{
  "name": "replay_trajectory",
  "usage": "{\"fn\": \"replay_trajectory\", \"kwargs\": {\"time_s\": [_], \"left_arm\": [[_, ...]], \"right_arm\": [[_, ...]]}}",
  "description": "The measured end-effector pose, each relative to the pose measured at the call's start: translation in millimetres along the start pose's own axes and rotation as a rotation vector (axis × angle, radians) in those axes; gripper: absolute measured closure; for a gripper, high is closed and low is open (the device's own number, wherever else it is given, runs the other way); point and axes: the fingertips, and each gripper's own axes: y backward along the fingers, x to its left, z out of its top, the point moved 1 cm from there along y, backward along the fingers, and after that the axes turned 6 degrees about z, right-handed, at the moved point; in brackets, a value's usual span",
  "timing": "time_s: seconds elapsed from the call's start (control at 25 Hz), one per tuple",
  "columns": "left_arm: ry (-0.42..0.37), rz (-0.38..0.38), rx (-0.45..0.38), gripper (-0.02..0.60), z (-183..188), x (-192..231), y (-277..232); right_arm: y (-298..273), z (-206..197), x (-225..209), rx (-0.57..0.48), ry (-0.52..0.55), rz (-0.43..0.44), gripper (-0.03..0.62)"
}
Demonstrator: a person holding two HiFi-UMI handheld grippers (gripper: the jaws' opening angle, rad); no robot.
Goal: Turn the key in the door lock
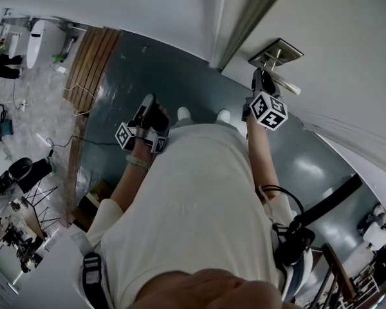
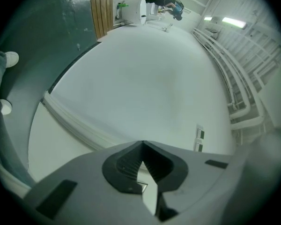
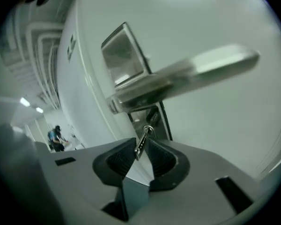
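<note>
The key [image 3: 141,144] sticks out of the lock [image 3: 148,129] just under the silver door handle [image 3: 192,74] and its square plate [image 3: 124,55]. My right gripper [image 3: 141,150] is at the key, whose head lies between the two dark pads, close to the left one, with a slim gap on the other side. In the head view the right gripper [image 1: 262,81] reaches up under the handle [image 1: 287,84] on the white door. My left gripper [image 1: 147,102] hangs away from the door, over the floor; its tips [image 2: 143,144] meet with nothing between them.
The door's edge and frame [image 1: 244,24] run up beside the lock plate [image 1: 276,51]. Below lie a dark teal floor [image 1: 141,69], a wooden strip [image 1: 90,60] and the person's shoes [image 1: 183,113]. The left gripper faces a white wall [image 2: 145,78] with small switches [image 2: 200,136].
</note>
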Motion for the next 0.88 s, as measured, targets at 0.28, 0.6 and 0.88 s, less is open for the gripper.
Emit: {"fn": "replay_trajectory", "kwargs": {"time_s": [0.28,0.6,0.88], "left_arm": [[0.016,-0.002,-0.01,0.574,6,6,1],[0.019,-0.001,-0.014,0.574,7,6,3],[0.01,0.004,-0.003,0.574,4,5,0]], "right_arm": [[-5,-3,-2,0.029,0.012,-0.03,0.517],[-1,-4,-6,-0.164,-0.742,0.255,0.533],[-3,-9,-12,-0.253,-1.112,0.433,0.523]]}}
